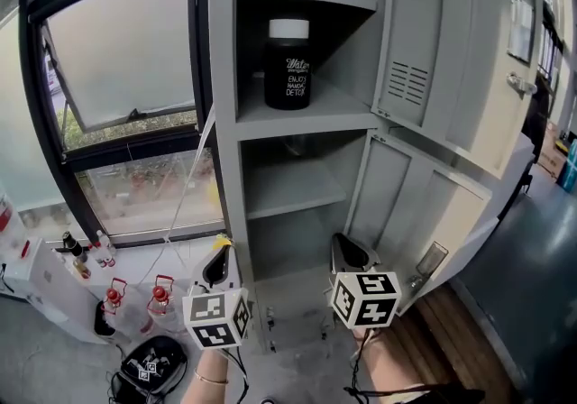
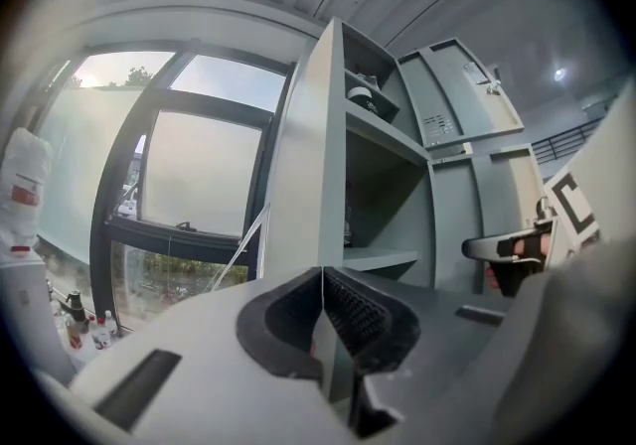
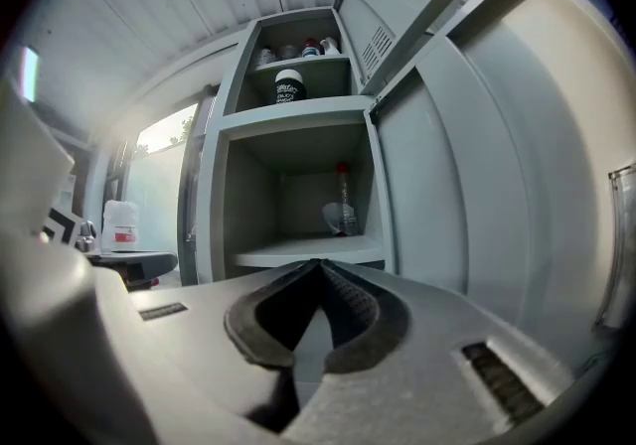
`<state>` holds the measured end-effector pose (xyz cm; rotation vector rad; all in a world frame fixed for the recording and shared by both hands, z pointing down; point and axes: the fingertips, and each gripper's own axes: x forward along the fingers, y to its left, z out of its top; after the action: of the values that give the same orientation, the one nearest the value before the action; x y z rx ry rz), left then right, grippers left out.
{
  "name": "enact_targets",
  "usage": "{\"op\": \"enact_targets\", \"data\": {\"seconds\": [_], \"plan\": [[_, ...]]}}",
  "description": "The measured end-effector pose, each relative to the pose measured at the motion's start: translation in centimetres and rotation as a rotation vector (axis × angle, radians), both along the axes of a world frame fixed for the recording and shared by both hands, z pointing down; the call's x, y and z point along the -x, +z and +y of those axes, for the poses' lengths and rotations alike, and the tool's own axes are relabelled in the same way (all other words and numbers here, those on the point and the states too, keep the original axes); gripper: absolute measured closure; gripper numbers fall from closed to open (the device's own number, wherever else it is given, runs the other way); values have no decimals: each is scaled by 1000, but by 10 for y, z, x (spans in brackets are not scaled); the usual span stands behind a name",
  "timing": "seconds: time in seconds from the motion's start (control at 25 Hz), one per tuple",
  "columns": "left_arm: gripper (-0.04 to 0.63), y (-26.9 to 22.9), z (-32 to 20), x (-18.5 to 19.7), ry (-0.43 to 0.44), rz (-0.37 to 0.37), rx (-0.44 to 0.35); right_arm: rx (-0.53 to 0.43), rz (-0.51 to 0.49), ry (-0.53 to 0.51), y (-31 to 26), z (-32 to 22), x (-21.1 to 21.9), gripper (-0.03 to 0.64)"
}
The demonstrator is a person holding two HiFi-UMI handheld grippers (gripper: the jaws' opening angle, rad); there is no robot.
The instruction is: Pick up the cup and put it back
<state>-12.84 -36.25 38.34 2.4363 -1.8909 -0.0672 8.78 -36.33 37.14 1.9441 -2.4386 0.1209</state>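
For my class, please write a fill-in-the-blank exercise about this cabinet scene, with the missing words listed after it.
The black cup in the cabinet has a lid coloured ___.
The cabinet's upper door stands ___.
The left gripper and the right gripper both have their jaws ___, with nothing between them.
Missing words: white; open; shut.

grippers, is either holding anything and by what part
Nothing is held: the left gripper and right gripper are both shut and empty. The cup stands on a shelf.
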Motion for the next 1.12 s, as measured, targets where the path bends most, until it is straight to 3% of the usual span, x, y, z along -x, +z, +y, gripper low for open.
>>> {"op": "enact_targets", "data": {"seconds": [0.32,0.36,0.44,0.68,0.84,1.12], "plan": [[586,-2,2,9,-50,-6,-4,-9,-7,-50,-8,-3,8,621],[586,-2,2,11,-57,-5,-4,-8,-8,-63,-11,-3,10,612],[586,-3,3,16,-68,-4,-6,-17,-18,-94,-19,-2,15,515],[586,-4,5,30,-97,8,-14,-87,-7,-146,-66,-2,28,507],[586,-4,7,38,-115,10,-13,-141,2,-180,-105,-4,37,443],[586,-2,10,48,-134,14,-10,-169,-21,-182,-130,0,39,251]]}}
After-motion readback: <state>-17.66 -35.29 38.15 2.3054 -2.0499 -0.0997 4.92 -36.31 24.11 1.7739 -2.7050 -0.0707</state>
